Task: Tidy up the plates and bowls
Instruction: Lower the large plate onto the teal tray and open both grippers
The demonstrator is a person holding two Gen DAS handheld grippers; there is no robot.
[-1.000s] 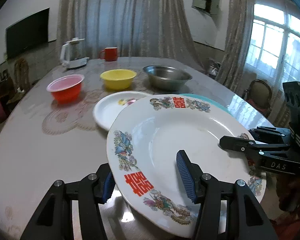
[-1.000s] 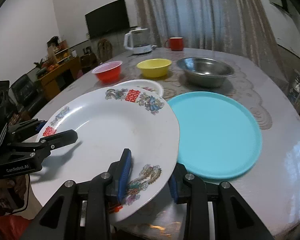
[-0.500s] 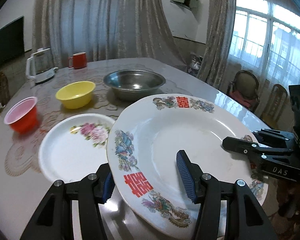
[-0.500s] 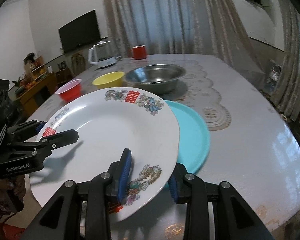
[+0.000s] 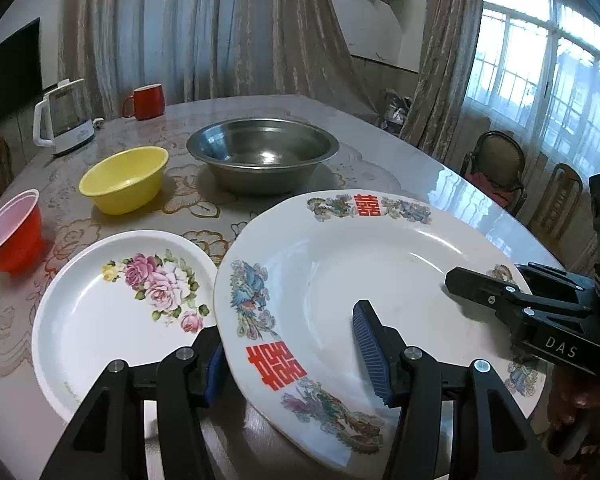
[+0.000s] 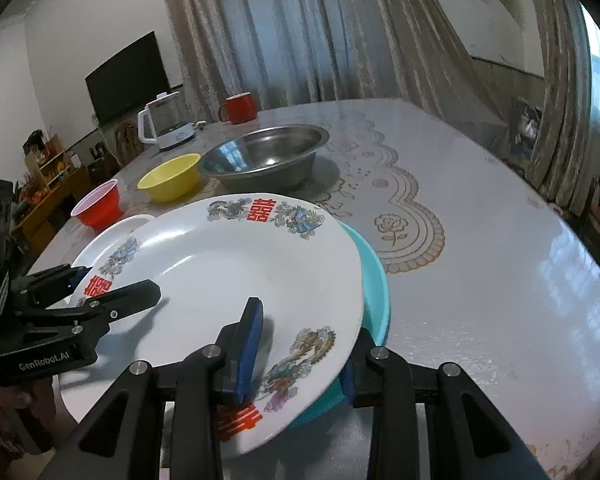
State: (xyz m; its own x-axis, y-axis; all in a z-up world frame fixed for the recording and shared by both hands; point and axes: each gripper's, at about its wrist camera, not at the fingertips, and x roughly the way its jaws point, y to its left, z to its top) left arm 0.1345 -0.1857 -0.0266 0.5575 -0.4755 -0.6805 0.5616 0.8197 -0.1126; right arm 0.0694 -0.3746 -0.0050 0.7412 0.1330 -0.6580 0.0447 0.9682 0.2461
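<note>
Two grippers: both clamp the rim of one large white plate [image 5: 360, 272], lifted and tilted above the table [image 6: 480, 280].
Left gripper [image 5: 296, 356]: blue pads pinch the plate's near-left rim, one above, one beneath.
Right gripper [image 6: 300, 344]: clenched on the opposite rim, one pad on top, the other under the edge.
Teal plate [image 6: 376, 280]: flat on the table, directly beneath the held plate's right side.
Rose plate [image 5: 112, 304]: just left of the held plate, on the table.
Farther back: red cup [image 5: 10, 232], yellow bowl [image 5: 126, 180], steel bowl [image 5: 262, 152] in a row.
Far edge: kettle [image 5: 62, 118] and red mug [image 5: 146, 101].
</note>
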